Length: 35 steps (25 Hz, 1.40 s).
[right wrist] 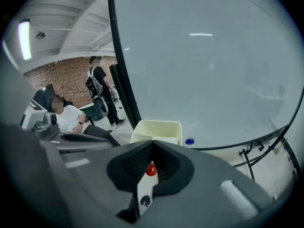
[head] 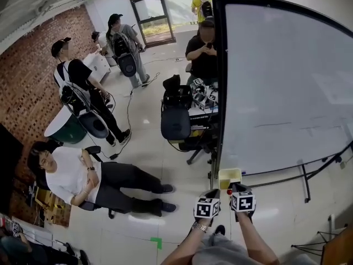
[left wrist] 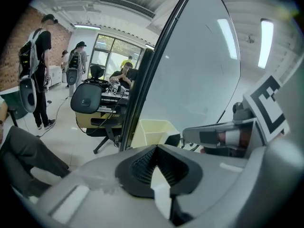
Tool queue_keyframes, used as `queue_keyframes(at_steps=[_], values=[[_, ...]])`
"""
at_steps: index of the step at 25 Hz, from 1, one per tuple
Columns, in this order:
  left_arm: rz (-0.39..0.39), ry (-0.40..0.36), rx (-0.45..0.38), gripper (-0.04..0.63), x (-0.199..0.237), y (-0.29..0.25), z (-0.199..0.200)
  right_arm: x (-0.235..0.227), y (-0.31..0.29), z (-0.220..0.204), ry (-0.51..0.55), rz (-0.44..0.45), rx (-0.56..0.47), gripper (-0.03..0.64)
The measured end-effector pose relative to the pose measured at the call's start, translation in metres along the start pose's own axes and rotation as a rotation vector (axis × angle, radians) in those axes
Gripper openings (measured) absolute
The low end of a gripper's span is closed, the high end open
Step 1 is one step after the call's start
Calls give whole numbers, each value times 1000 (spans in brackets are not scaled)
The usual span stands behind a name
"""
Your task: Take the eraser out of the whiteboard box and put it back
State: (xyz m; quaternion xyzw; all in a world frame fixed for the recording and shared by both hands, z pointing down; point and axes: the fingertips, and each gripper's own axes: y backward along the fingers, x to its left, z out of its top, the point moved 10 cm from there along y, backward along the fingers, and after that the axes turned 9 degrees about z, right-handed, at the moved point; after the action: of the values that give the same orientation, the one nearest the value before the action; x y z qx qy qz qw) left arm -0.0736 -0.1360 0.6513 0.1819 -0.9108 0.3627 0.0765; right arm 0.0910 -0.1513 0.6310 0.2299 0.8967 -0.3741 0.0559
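Observation:
The pale yellow whiteboard box (head: 230, 176) hangs at the lower left corner of the whiteboard (head: 287, 81). Both grippers hover just in front of it. My left gripper (head: 214, 195) is shut with nothing in it, and its own view has the box (left wrist: 152, 132) just ahead. My right gripper (head: 238, 190) is shut too, pointing down at the box (right wrist: 156, 129). A small red round thing (right wrist: 151, 170) shows in the slit between its jaws; I cannot tell what it is. I cannot make out the eraser, since most of the box's inside is hidden.
A blue magnet (right wrist: 189, 141) sticks to the board beside the box. The board's stand legs (head: 304, 181) spread over the floor at right. A black office chair (head: 175, 123) and a cluttered desk (head: 201, 101) stand behind the board's edge. A seated person (head: 83, 178) and several standing people are at left.

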Motion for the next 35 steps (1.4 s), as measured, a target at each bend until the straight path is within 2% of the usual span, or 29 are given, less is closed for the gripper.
queue_keyframes(at_steps=[4, 7, 10, 15, 20, 25, 35], values=[[12, 11, -11, 6, -7, 18, -14, 12, 2, -21, 11, 50, 34, 3], [-1, -17, -22, 6, -13, 41, -29, 34, 14, -45, -10, 106, 52, 3], [-16, -30, -27, 6, -15, 67, -51, 58, 30, -71, -12, 105, 54, 2], [-46, 11, -20, 6, -15, 117, -109, 106, 61, -121, -26, 72, 50, 2], [-63, -10, 22, 6, -22, 144, -150, 145, 82, -161, -4, 106, 59, 2], [-42, -28, 18, 6, -33, 156, -150, 145, 96, -172, -58, 147, 61, 2], [-51, -71, -38, 6, -61, 159, -130, 129, 116, -156, -45, 133, 19, 2]])
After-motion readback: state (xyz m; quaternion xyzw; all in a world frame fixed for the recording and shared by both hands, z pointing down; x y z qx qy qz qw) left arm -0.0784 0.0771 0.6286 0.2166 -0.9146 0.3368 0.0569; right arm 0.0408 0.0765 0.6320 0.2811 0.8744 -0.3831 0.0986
